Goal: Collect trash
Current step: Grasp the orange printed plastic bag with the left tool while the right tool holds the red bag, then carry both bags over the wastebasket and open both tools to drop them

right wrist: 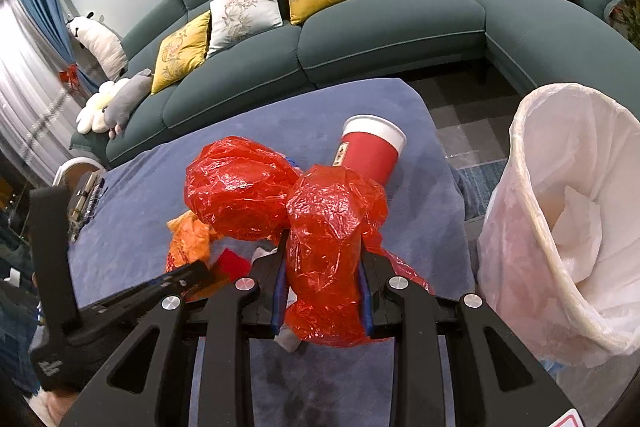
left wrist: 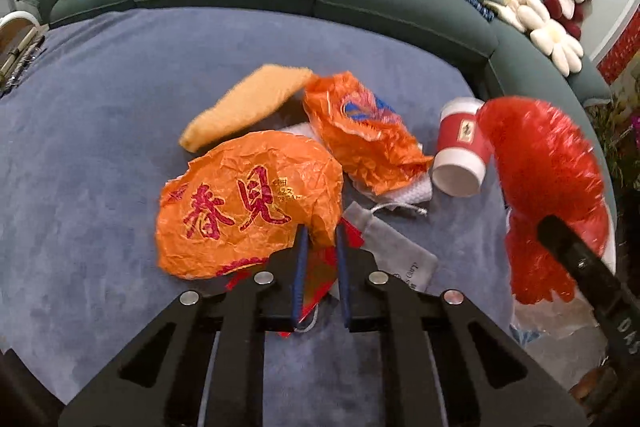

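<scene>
Blue-clothed table (left wrist: 100,147) by sofa: my left gripper (left wrist: 322,233) pinches orange wrapper (left wrist: 248,203); right gripper (right wrist: 323,267) clamps red plastic (right wrist: 332,227). Next: carry both to lined bin (right wrist: 532,163).

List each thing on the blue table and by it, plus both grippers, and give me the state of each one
left gripper: shut on the orange wrapper's edge
orange wrapper: crumpled, printed side up
second orange wrapper: crumpled, on the table
red paper cup: lying on its side
grey pouch: lying flat
right gripper: shut on red plastic bag
red plastic bag: bunched up, held
trash bin: lined, open, white trash inside
</scene>
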A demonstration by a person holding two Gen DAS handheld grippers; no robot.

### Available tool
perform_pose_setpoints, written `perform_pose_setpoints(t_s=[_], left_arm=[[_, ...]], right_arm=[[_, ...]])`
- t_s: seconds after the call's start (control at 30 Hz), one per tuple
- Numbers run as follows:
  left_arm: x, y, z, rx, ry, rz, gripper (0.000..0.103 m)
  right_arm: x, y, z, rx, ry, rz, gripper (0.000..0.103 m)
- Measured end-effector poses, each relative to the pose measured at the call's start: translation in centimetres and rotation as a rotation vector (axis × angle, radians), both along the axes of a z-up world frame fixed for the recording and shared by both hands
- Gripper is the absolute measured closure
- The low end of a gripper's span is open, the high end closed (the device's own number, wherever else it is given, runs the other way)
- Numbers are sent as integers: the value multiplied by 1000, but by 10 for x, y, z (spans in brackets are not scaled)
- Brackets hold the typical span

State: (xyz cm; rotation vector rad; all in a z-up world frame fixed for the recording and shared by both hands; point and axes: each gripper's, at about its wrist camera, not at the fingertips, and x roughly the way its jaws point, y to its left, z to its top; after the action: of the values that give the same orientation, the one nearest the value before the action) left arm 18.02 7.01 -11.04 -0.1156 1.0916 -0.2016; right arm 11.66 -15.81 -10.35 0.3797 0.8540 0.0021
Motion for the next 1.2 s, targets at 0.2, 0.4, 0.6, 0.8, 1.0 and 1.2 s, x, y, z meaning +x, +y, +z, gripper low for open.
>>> perform_pose_setpoints(t_s=[0.2,0.4,0.6,0.8,1.0,1.2], left_arm=[[-13,9,36,-49,-60,11,94],[-22,-2,70,-89,-107,-17,98],[-32,-30,98,-131,-155,-77,98],[-40,-76,120,-152,-192,-171,98],[-55,-148,133,-173,-214,-312,98],[-71,-214,129,-205,-193,-447,98]], right_arm=[[-13,3,14,-4,-32,8,77],[-24,-4,31,-6,-74,-12,77],[-40,-27,47,-17,-113,-54,77],[-60,-68,55,-30,-136,-141,77],[-85,-119,53,-47,-131,-247,77],[-115,-169,46,-53,-120,-356,77]])
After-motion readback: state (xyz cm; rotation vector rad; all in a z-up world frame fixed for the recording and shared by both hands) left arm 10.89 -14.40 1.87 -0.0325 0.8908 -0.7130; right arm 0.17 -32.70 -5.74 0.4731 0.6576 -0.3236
